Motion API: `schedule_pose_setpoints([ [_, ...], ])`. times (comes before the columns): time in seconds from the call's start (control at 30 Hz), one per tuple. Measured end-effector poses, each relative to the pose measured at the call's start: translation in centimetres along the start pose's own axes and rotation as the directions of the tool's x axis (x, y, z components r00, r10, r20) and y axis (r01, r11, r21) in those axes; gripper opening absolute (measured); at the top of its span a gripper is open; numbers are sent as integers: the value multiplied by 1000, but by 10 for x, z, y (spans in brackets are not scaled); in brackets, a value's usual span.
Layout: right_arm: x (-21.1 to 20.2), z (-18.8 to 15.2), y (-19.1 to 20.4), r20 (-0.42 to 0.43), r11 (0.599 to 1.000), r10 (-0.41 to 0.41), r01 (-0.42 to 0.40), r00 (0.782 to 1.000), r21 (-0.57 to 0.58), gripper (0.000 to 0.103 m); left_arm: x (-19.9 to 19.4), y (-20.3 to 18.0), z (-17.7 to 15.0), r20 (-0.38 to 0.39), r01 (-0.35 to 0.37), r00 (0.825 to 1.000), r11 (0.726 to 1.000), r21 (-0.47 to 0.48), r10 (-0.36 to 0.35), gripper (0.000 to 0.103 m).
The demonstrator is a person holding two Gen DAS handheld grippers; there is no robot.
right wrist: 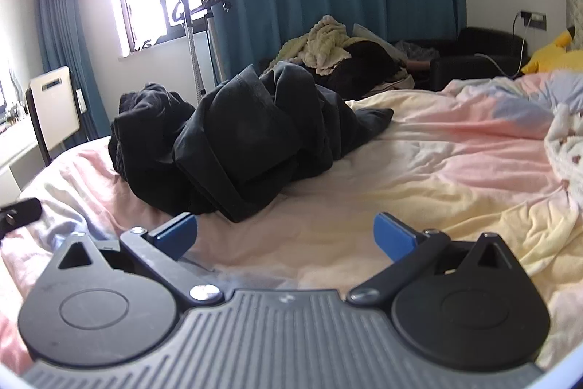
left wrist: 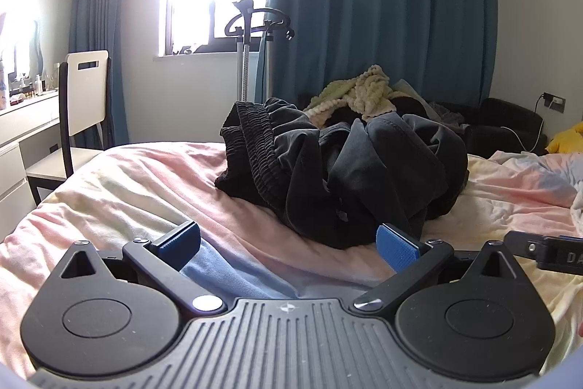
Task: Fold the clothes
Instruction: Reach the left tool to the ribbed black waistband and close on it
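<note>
Left tongs (left wrist: 288,245), seen from the left wrist, gape wide and empty just short of the crumpled dark trousers (left wrist: 342,166) on the bed (left wrist: 145,177); a blind pinch could catch several layers and drag the whole heap. From the right wrist, right tongs (right wrist: 286,236) gape empty too, the heap's long axis running left-right, waistband end left.

The only legible marking is the pair of raised letters "DA", cut off by the frame edge, on the black body of the right gripper (left wrist: 546,252) in the left wrist view. No other text is readable.
</note>
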State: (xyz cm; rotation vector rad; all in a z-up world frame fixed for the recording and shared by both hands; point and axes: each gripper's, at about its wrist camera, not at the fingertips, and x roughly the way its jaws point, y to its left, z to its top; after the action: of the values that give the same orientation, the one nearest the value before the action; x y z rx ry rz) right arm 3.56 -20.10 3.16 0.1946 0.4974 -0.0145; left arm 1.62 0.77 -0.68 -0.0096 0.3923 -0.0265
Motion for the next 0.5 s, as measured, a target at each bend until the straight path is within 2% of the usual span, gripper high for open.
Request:
schedule_pose_setpoints([
  [0.17, -7, 3, 1, 25, 1000, 19, -19, 1000, 5, 103, 24, -5, 27, -7, -38, 999, 993, 112, 39, 103],
  [0.3, -6, 3, 0, 19, 999, 28, -28, 999, 17, 103, 74, -2, 46, -46, -25, 999, 996, 83, 29, 103],
  [0.4, 0, 2, -2, 1, 999, 26, -27, 1000, 32, 103, 126, 2, 46, -151, -34, 987, 997, 75, 45, 102],
  [0.5, 7, 1, -2, -23, 999, 31, -30, 999, 40, 103, 156, 6, 41, -150, -51, 987, 996, 79, 62, 101],
])
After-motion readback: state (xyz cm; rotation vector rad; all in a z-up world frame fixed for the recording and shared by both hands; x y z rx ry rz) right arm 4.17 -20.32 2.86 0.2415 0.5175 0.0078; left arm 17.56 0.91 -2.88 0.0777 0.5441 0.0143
